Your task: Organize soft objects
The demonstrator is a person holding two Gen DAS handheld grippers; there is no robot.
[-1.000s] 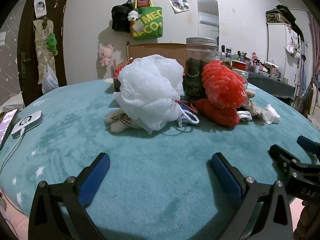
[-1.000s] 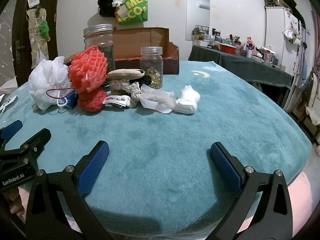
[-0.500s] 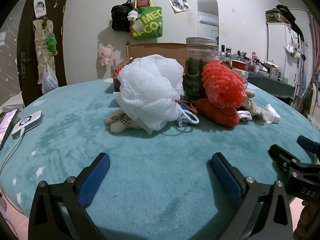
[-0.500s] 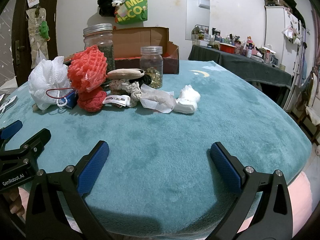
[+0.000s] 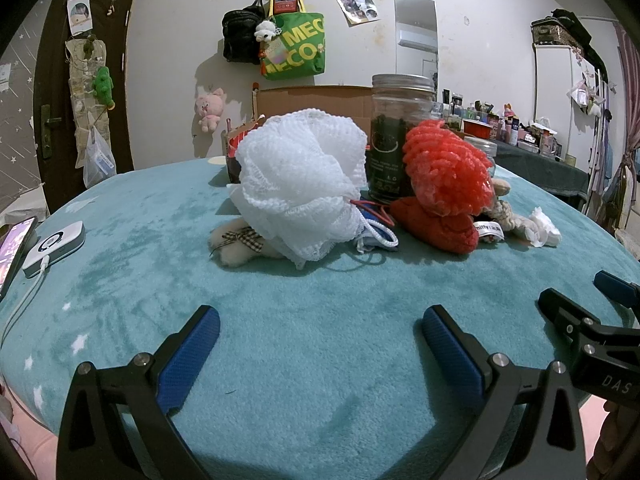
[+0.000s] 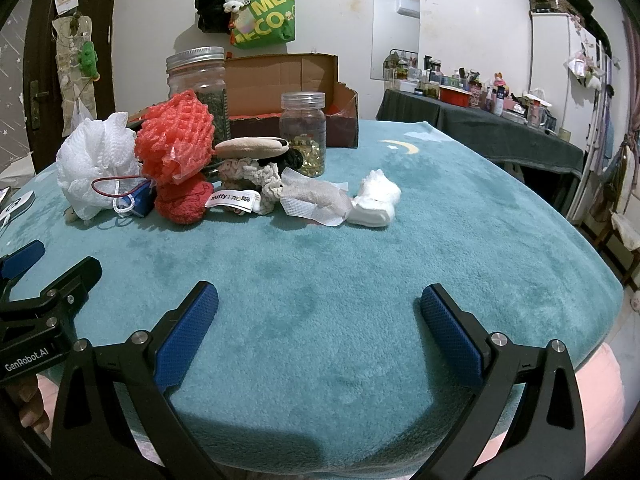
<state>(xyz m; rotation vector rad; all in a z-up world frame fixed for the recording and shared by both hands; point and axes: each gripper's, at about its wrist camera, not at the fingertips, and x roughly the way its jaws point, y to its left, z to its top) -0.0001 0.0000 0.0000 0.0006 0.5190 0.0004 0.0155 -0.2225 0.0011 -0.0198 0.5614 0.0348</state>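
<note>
A heap of soft things lies mid-table on the teal blanket [image 5: 320,320]: a white mesh bath puff [image 5: 300,184] [image 6: 94,160], a red foam net [image 5: 446,168] [image 6: 174,140] on a red knitted piece [image 5: 436,224] [image 6: 182,202], a beige plush toy [image 5: 236,242] under the puff, a cream knitted plush [image 6: 256,176], gauze [image 6: 316,198] and a white wad [image 6: 376,200]. My left gripper [image 5: 320,340] is open and empty, well short of the puff. My right gripper [image 6: 320,320] is open and empty, in front of the gauze.
Two glass jars [image 6: 198,80] [image 6: 303,132] and an open cardboard box [image 6: 288,92] stand behind the heap. A phone [image 5: 12,248] and a white charger [image 5: 54,242] lie at the table's left edge. A dark cluttered side table [image 6: 480,120] stands at the right.
</note>
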